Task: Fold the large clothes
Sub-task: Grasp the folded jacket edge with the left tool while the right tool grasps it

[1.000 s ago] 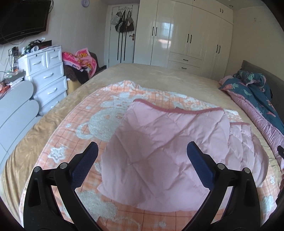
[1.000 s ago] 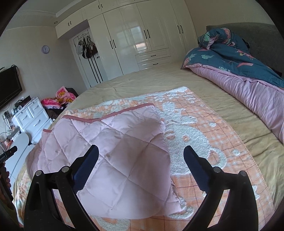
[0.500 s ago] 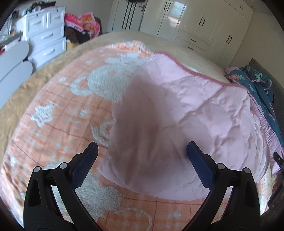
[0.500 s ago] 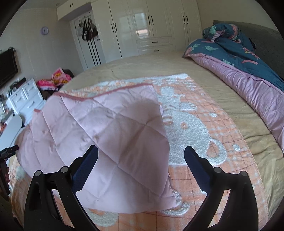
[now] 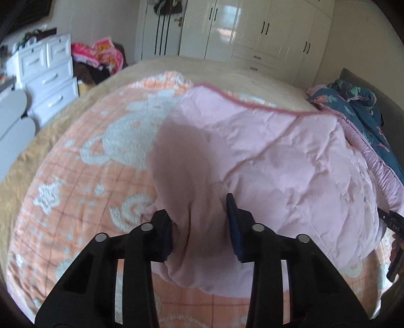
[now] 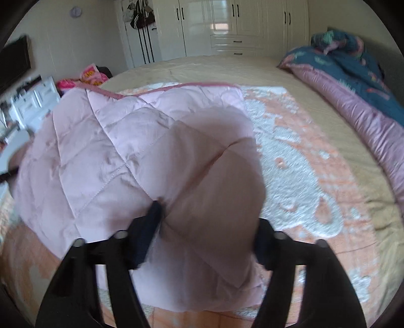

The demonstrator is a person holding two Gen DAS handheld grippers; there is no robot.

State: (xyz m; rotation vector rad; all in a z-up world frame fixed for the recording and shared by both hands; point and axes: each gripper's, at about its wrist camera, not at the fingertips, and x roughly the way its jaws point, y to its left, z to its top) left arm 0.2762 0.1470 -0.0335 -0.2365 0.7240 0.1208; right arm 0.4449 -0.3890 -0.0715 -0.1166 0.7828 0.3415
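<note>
A pale pink quilted garment [image 5: 290, 161] lies folded on an orange and white blanket [image 5: 75, 181] on the bed. My left gripper [image 5: 199, 222] is shut on its near left corner, with the fabric bunched between the blue pads. In the right wrist view the same garment [image 6: 113, 141] fills the left and middle. My right gripper [image 6: 207, 227] is shut on its near right corner, and the cloth bulges between the fingers and hides part of the right one. The right gripper's tip [image 5: 394, 224] shows at the left view's right edge.
A rolled purple and dark blue quilt [image 6: 358, 83] lies along the bed's right side. A white drawer unit [image 5: 48, 75] and a pile of pink clothes [image 5: 101, 55] stand left of the bed. White wardrobes [image 6: 240, 22] line the far wall.
Both grippers were open above the garment. They have dropped onto its near corners and closed on the fabric, which now bunches between the fingers.
</note>
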